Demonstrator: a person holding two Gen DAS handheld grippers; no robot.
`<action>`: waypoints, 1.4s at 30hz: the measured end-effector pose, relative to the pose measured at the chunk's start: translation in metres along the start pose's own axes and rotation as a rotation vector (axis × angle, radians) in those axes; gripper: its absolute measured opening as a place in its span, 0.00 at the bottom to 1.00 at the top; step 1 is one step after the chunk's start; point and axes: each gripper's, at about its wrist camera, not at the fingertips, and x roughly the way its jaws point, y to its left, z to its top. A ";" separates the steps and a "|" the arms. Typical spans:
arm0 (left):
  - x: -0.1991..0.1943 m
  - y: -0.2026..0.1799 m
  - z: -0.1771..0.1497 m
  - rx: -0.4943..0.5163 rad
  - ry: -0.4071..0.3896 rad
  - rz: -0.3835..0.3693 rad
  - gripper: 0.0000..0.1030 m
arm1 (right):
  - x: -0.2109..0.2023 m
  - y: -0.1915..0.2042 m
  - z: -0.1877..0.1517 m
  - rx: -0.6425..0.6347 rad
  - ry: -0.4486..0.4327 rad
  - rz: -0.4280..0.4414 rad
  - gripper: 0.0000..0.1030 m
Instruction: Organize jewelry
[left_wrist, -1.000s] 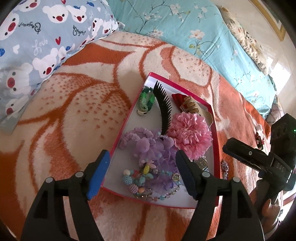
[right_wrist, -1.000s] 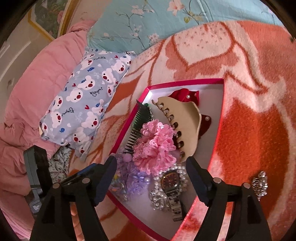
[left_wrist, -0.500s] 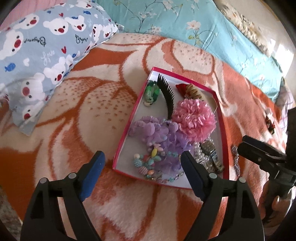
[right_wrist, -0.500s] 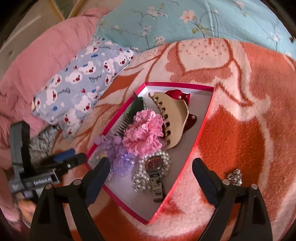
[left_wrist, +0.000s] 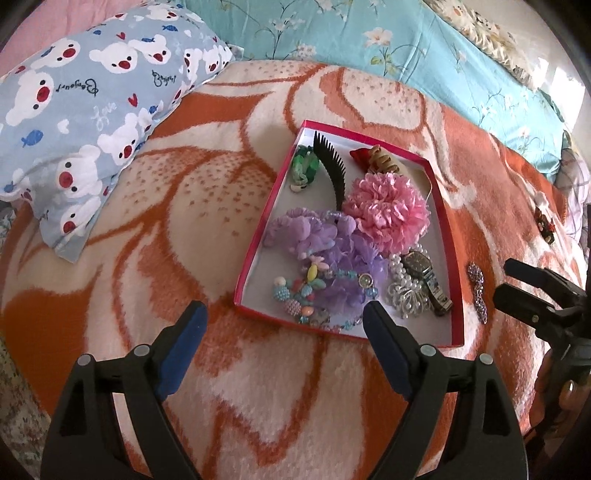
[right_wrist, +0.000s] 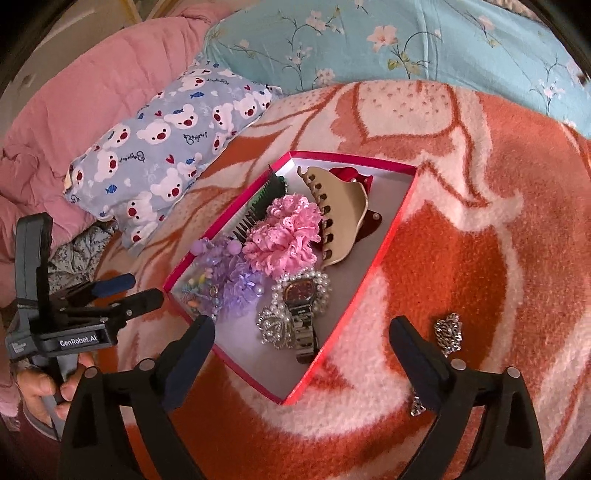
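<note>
Left gripper (left_wrist: 282, 325): jaws spread wide, nothing between them; it hangs over the blanket (left_wrist: 177, 206) just near of the red box (left_wrist: 255, 254), angled down toward the box's near edge. Right gripper (right_wrist: 301, 341): jaws opening, almost fully spread, nothing gripped; the box's near right corner and a strip of blanket show between its fingers. Both tools are empty and stand off from the contents, a posture that suits choosing the next piece rather than carrying one.

The shallow box sits on the orange-and-cream blanket and holds most of the collection. At its near end lie a beaded bracelet (left_wrist: 314, 291) on the left and a wristwatch (right_wrist: 301, 306) ringed by pearl strands (right_wrist: 321, 291) on the right, with a rhinestone brooch (right_wrist: 273, 326) beside the watch band. Mid-box, a purple scrunchie (left_wrist: 332, 251) and a pink scrunchie (left_wrist: 388, 210) overlap. At the far end are a black comb (left_wrist: 334, 170), a green piece (left_wrist: 304, 168), a beige claw clip (right_wrist: 343, 214) and a red clip (right_wrist: 351, 175) partly under it.

Items not yet boxed: a sparkly barrette (left_wrist: 476, 284) on the blanket just right of the box, seen close to the right gripper's right finger, and a small dark ornament (left_wrist: 545, 223) farther right. These are probably the remaining work; the barrette lies flat in the pile of the blanket, so a low, wide approach seems called for.

Far side: a bear-print pillow (left_wrist: 81, 110), a floral teal pillow (left_wrist: 369, 40) and a pink quilt (right_wrist: 74, 107).
</note>
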 end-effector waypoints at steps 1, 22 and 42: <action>-0.001 0.000 -0.001 0.004 0.001 0.010 0.84 | -0.001 0.001 -0.001 -0.010 0.001 -0.006 0.97; -0.013 -0.016 -0.017 0.128 -0.015 0.151 0.98 | -0.001 0.020 -0.020 -0.106 0.070 -0.043 0.98; 0.003 -0.012 -0.017 0.125 0.028 0.136 0.98 | 0.013 0.026 -0.025 -0.111 0.111 -0.045 0.98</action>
